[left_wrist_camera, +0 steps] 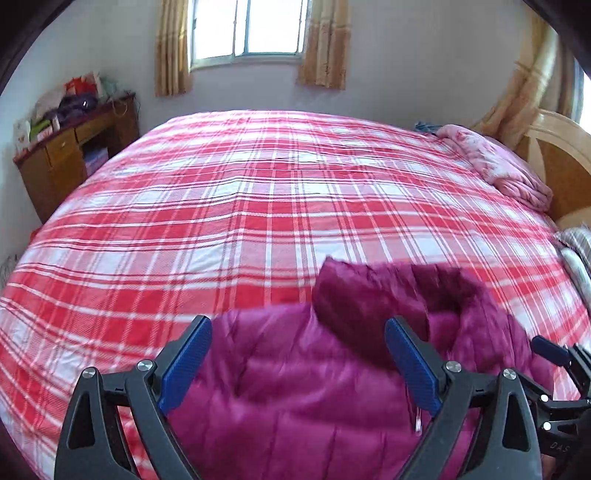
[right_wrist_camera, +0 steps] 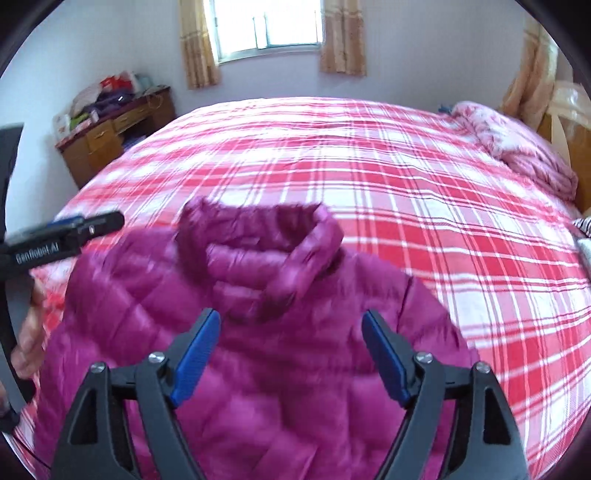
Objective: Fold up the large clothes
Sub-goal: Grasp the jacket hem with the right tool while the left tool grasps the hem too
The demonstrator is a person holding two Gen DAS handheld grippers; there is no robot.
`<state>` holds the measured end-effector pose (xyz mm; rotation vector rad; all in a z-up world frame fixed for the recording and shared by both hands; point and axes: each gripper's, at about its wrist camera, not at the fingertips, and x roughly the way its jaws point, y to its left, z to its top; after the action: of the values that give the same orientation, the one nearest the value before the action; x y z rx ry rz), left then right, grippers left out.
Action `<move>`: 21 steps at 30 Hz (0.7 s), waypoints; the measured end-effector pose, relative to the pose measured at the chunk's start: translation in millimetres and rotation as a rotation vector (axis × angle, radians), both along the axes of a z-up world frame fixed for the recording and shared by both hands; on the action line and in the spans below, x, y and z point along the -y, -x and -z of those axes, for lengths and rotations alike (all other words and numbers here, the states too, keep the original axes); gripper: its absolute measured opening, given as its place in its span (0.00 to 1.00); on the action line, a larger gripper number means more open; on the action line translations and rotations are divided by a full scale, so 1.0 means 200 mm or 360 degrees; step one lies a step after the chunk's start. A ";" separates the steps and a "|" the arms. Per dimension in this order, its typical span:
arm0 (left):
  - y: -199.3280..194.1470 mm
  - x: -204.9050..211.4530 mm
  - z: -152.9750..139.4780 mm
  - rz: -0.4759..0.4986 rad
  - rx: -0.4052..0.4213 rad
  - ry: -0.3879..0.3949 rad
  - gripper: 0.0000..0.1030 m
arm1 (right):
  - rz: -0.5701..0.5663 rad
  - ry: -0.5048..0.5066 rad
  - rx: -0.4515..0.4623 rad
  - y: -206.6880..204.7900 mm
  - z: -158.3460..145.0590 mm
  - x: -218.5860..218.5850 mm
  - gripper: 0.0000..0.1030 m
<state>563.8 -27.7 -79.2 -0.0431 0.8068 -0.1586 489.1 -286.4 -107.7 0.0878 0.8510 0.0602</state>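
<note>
A magenta quilted puffer jacket lies on the red and white plaid bed, collar toward the far side. It also shows in the left wrist view. My left gripper is open above the jacket's left part, holding nothing; it also shows at the left edge of the right wrist view. My right gripper is open above the jacket's middle, just below the collar, holding nothing. Its fingertip shows at the right of the left wrist view.
A pink floral blanket is bunched by the wooden headboard at the right. A wooden desk with bags and clutter stands at the far left. A curtained window is on the far wall. Striped cloth lies at the bed's right edge.
</note>
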 end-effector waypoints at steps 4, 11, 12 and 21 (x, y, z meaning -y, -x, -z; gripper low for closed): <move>-0.19 0.06 0.03 -0.0016 -0.0056 0.0027 0.92 | 0.0026 0.0004 -0.0025 -0.18 0.01 0.04 0.79; -0.36 0.26 0.19 0.0089 -0.0125 -0.0245 0.92 | -0.0022 0.0147 -0.0179 -0.41 0.11 0.03 0.78; -0.36 0.27 0.20 0.0104 -0.0121 -0.0252 0.91 | -0.0030 0.0168 -0.0202 -0.42 0.13 0.04 0.68; -0.14 0.17 0.21 0.0337 -0.0117 -0.0216 0.07 | -0.0058 0.0221 -0.0163 -0.22 0.11 0.08 0.14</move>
<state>592.0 -61.1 -120.6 0.1661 0.8930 -0.3032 533.8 -302.9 -129.8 -0.0556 0.9567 0.0309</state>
